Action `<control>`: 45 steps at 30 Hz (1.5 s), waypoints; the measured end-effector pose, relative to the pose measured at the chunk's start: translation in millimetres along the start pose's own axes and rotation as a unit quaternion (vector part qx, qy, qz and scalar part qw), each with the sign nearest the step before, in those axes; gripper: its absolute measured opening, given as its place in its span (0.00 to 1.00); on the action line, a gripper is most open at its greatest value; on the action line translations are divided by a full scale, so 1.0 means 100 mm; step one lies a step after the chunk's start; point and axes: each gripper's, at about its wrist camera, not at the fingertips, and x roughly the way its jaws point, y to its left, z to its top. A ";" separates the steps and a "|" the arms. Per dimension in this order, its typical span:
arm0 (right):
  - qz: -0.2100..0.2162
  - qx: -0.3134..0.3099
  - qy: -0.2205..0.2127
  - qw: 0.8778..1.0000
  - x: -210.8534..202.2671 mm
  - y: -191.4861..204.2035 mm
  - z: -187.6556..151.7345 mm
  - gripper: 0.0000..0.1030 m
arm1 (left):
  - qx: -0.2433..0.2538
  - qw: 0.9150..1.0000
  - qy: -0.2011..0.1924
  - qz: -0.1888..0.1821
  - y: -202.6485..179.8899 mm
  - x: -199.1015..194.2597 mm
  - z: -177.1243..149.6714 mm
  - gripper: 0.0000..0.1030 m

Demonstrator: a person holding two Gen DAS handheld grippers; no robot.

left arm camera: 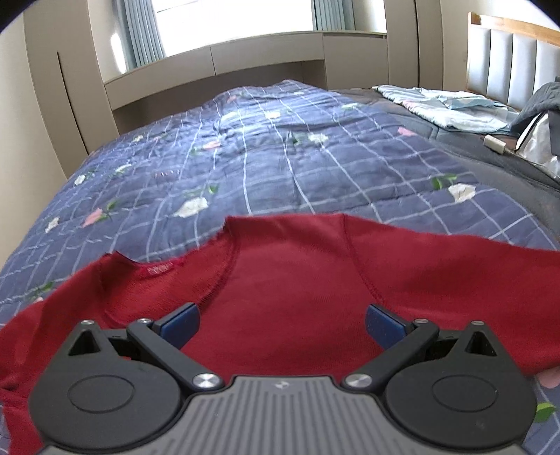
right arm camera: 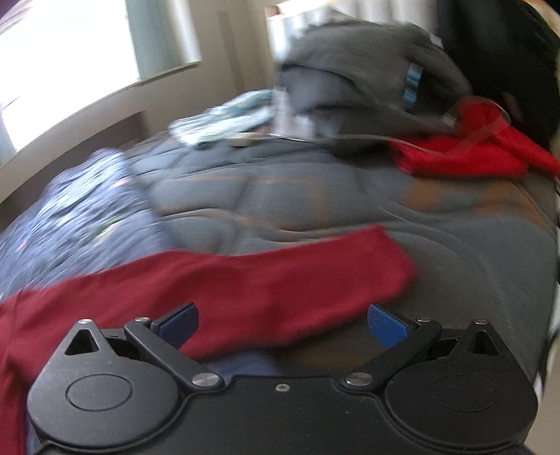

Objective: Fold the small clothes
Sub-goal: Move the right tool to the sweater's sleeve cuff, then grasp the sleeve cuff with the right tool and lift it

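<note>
— What lay around the dark red top [left arm camera: 290,276]?
— It was spread on the blue floral quilt [left arm camera: 245,157]; a pale folded sheet [left arm camera: 451,108] sat at two o'clock by the padded headboard [left arm camera: 514,66]; nothing blocked it.
— The grippers?
— The left gripper [left arm camera: 281,323] hung over the body, jaws wide apart, empty; the right gripper [right arm camera: 281,323] gaped over the sleeve [right arm camera: 280,280], holding nothing.
— Anything unclear?
— The right view was blurred; a grey heap [right arm camera: 367,70] and brighter red cloth [right arm camera: 465,154] showed at one o'clock; a window [left arm camera: 238,24] stood at twelve.
</note>
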 end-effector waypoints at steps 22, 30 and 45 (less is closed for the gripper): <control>-0.034 0.154 -0.006 0.987 0.28 -0.49 0.10 0.13 | 0.009 1.000 0.016 0.008 0.03 0.00 -0.07 1.00; 0.003 0.114 -0.051 0.992 0.02 -0.26 0.35 0.08 | -0.019 0.999 0.030 -0.032 0.41 -0.33 0.08 1.00; 0.314 -0.107 -0.136 0.934 -0.98 2.02 0.73 0.08 | -0.168 0.984 -0.040 -0.035 2.12 -1.27 0.14 1.00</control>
